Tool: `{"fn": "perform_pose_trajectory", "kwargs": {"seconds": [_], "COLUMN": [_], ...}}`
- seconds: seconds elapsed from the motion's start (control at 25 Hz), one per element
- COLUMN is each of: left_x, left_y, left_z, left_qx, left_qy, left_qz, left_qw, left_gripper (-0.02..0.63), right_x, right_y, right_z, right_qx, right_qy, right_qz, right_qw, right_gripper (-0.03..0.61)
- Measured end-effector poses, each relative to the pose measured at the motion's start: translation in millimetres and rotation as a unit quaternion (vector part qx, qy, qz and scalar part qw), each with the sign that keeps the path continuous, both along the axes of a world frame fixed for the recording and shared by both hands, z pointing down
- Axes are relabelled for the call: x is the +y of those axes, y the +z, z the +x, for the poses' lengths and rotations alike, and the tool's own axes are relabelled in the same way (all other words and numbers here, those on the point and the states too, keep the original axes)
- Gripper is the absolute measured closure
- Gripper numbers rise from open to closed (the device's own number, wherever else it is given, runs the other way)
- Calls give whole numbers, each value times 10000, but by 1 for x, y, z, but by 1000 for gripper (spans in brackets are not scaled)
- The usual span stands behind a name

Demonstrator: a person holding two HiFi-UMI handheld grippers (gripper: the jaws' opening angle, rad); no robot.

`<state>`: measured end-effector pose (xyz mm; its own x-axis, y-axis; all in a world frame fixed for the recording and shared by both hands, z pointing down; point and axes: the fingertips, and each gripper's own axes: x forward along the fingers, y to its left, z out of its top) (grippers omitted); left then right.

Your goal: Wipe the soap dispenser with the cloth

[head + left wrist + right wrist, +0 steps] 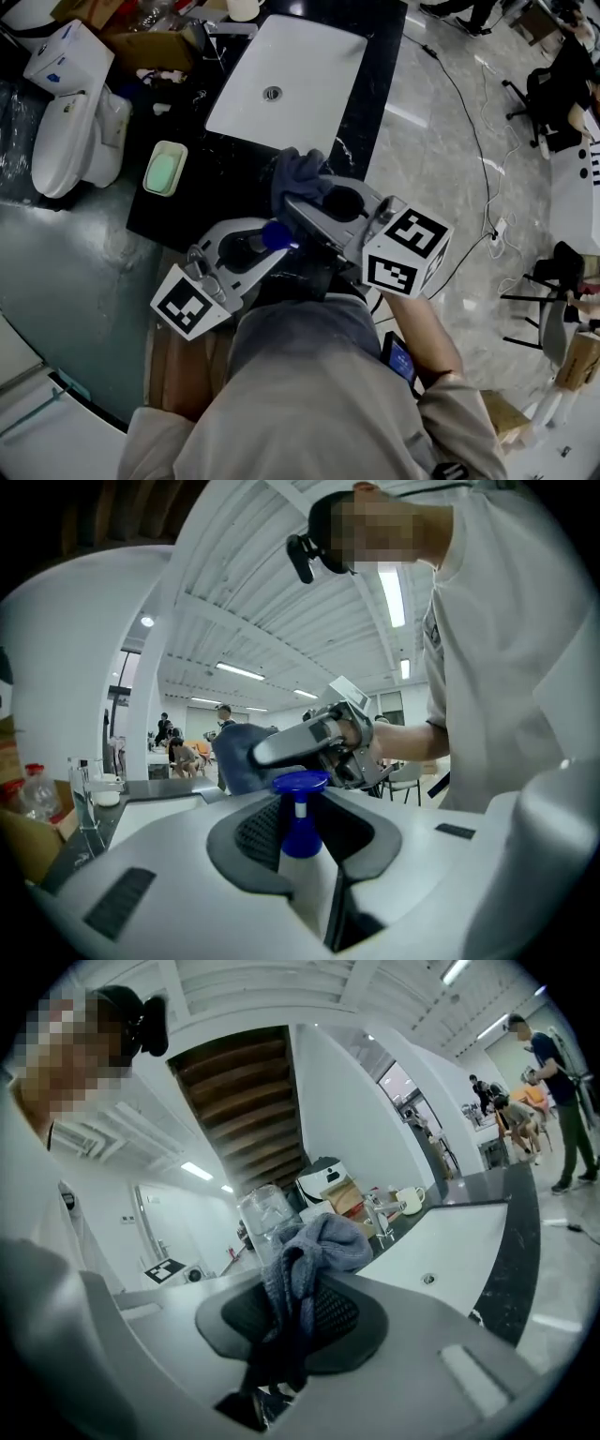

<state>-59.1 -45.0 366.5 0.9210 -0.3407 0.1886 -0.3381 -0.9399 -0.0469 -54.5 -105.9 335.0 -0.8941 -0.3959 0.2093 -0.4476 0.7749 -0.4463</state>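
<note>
The person's grey shirt (pixel 300 394) is seen closest, filling the bottom of the head view. Just above it, at centre frame, both grippers are held side by side over the near edge of the black counter (pixel 370 103).

The left hand-held gripper (pixel 267 246) is clamped on the soap dispenser (pixel 300 817). In the left gripper view the dispenser's blue pump head and neck are seen standing upright between the jaws, at lower centre. In the right gripper view its clear body is seen behind the cloth.

The right hand-held gripper (pixel 314 199) is closed on the blue-grey cloth (pixel 314 1241), which is bunched between the jaws and spills out past their tips. The cloth is held right beside the dispenser, just beyond the pump head in the left gripper view. Whether the two actually touch cannot be told.

A white rectangular sink (pixel 309 66) is set into the counter at the top centre of the head view. A pale dish with a green bar (pixel 165 171) is seen on the counter's left part, and a white toilet (pixel 70 141) stands at the upper left.
</note>
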Motion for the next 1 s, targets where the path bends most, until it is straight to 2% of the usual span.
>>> {"fn": "perform_pose_trajectory", "kwargs": {"seconds": [0.12, 0.4, 1.0], "left_x": [3, 3, 0], "left_y": [0, 1, 1], "left_z": [3, 0, 1], "left_qx": [-94, 35, 31], "left_qy": [146, 62, 1], "left_qz": [187, 60, 18], "left_qw": [9997, 10000, 10000], "left_gripper": [531, 531, 531], "right_x": [2, 0, -18], "right_y": [14, 36, 67], "right_z": [-3, -10, -8], "right_qx": [251, 534, 176], "right_qy": [-123, -393, -578], "right_qz": [34, -52, -864], "right_qw": [9996, 9978, 9944], "right_gripper": [506, 506, 505]}}
